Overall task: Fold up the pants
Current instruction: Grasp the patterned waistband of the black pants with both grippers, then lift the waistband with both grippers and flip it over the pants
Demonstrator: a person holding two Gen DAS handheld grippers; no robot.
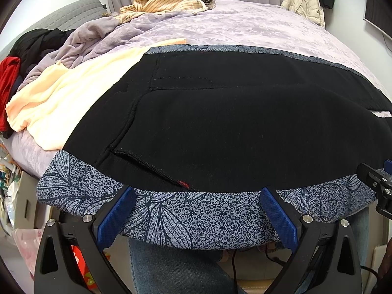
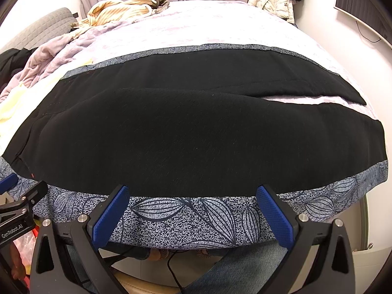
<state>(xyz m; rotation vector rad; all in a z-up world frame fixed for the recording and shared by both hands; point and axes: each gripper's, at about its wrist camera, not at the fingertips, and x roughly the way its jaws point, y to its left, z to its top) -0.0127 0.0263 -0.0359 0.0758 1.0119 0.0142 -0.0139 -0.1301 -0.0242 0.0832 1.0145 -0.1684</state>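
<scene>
Black pants (image 1: 220,122) lie flat on a patterned cloth (image 1: 171,215) over the bed (image 1: 245,29); left tongs (image 1: 197,210) and right tongs (image 2: 193,208) gape empty at the cloth's near edge.

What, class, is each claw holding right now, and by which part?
Nothing. The left claw and right claw both stand open at the near edge of the black pants, gripping no fabric.

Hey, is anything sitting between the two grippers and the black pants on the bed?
Nothing visible blocks them. The black pants lie flat on the patterned blue cloth, and only a bare strip of that cloth separates them from the open left gripper and open right gripper. The cream garment lies off to the left side.
</scene>
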